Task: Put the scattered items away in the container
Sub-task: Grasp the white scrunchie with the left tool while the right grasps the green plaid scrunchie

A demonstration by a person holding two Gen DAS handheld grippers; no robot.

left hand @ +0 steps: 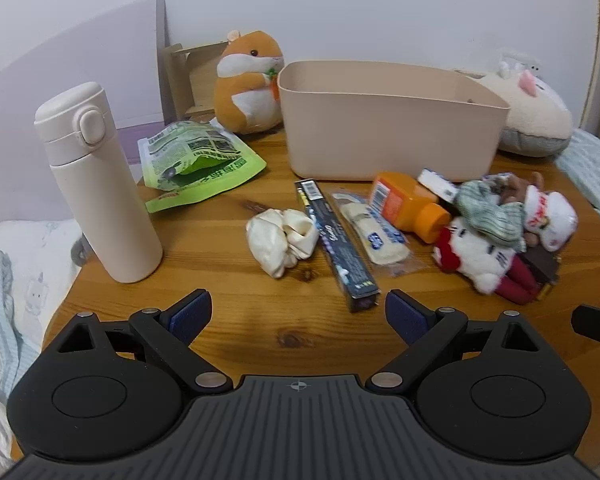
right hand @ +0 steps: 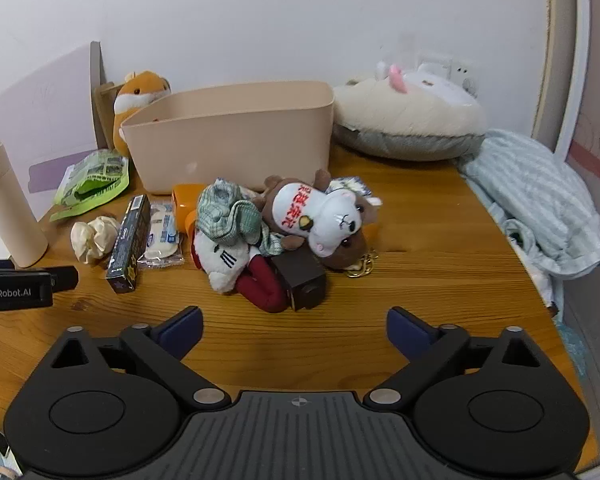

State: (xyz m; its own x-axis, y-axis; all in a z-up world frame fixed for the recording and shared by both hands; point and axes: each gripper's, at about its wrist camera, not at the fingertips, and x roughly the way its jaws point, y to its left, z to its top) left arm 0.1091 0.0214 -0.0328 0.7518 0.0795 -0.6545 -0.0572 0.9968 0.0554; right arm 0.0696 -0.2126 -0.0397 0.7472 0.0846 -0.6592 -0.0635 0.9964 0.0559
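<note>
Two sets of tongs hung low over the wooden counter (left hand: 260, 320), both spread wide with nothing between their pads: the left tongs (left hand: 299, 312) faced the long dark box (left hand: 337, 246), the right tongs (right hand: 295, 330) faced the heap of plush toys (right hand: 300, 236). A beige container (left hand: 388, 128) stood toward the back of the counter, near the wall, and what showed of its inside held none of the scattered items. In front of it, from left to right in the left view, lay a crumpled white wad (left hand: 282, 236), the dark box, a clear-wrapped white packet (left hand: 376, 232) and an orange bottle (left hand: 410, 206) on its side, close together. The plush heap sat just right of the bottle, a checked cloth (left hand: 490, 210) draped over it. A green pouch (left hand: 196, 164) lay left of the container, beside an upright cream flask (left hand: 96, 184). An orange hamster plush (left hand: 250, 80) stood behind the container's left end.
</note>
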